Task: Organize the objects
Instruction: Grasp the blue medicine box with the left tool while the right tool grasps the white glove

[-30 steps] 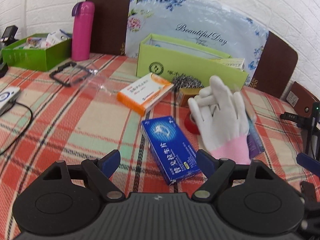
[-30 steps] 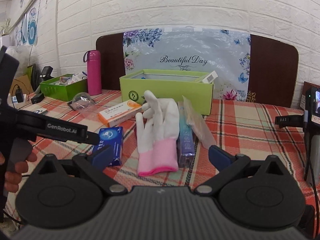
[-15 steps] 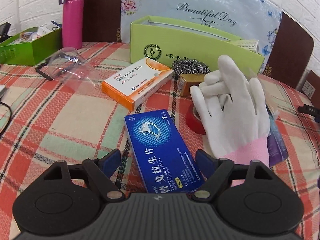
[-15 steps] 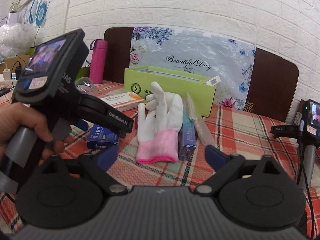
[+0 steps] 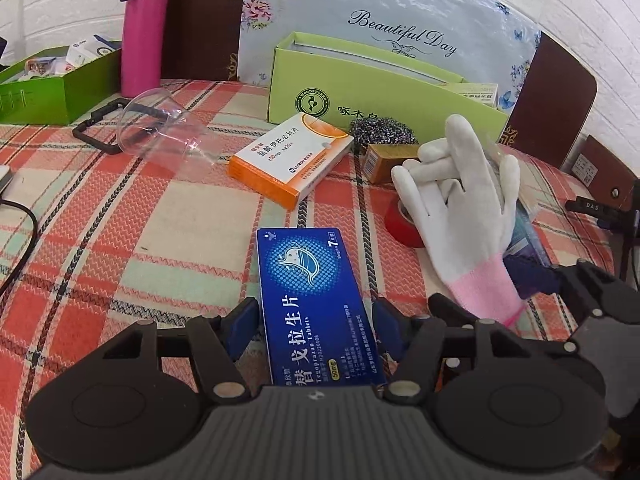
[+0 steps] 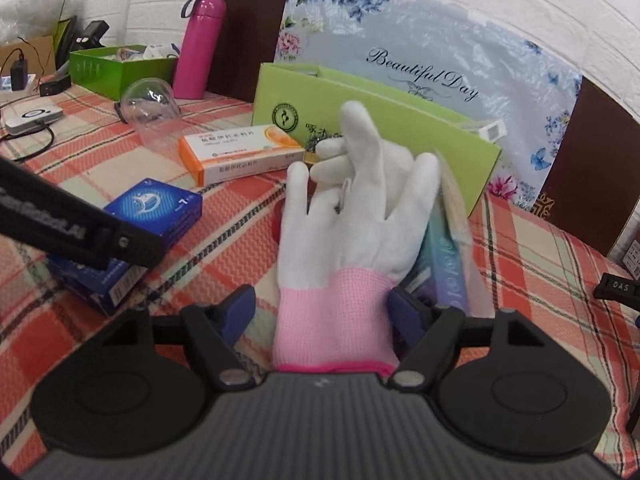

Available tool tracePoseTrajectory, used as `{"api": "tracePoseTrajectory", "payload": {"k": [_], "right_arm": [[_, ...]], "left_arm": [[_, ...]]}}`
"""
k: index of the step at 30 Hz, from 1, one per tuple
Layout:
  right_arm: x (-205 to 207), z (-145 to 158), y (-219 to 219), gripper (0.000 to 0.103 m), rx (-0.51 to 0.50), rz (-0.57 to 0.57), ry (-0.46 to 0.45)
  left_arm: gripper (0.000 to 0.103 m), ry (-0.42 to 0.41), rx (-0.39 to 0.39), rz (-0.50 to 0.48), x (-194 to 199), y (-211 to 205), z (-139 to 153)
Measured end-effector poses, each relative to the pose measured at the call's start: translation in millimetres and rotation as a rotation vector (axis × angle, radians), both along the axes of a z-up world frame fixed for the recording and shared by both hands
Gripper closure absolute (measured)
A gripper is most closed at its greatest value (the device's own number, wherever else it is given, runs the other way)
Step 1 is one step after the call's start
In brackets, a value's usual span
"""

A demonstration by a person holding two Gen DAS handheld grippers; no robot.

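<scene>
A blue medicine box [image 5: 318, 304] lies on the plaid tablecloth between the fingers of my left gripper [image 5: 316, 320], which is open around its near end. It also shows in the right wrist view [image 6: 156, 208]. A white glove with a pink cuff [image 6: 348, 220] lies between the fingers of my right gripper [image 6: 322, 312], which is open around the cuff. The glove shows in the left wrist view [image 5: 464, 196] too. An orange and white medicine box [image 5: 292, 160] lies further back.
A light green open box [image 5: 384, 100] stands at the back. A clear plastic cup [image 5: 160, 136] lies on its side at left, near a pink bottle [image 5: 142, 28] and a dark green box [image 5: 52, 84]. Red tape [image 5: 400, 224], a steel scourer [image 5: 382, 130] and purple packets [image 6: 448, 268] lie around the glove.
Both grippers have moved forward and down. The blue box now sits between the left fingers and the glove cuff between the right fingers.
</scene>
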State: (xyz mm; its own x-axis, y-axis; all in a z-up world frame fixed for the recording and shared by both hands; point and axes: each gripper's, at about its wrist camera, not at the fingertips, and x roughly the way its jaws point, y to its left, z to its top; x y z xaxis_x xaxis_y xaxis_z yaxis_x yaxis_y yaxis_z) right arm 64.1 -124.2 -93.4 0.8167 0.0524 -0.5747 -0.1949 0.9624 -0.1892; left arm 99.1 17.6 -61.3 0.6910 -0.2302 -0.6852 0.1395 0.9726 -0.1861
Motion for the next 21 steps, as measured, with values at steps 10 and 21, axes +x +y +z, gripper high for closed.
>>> {"api": "tracePoseTrajectory", "payload": {"k": [10,21], "right_arm": [[-50,21,-14,0.091,0.162,0.110,0.168],[-53,28,-3,0.051,0.105,0.091,0.071]], "left_arm": [[0.040,0.020,-0.016,-0.094,-14,-1,3],[0.037,0.019,0.030,-0.082,-15,-10,0]]}}
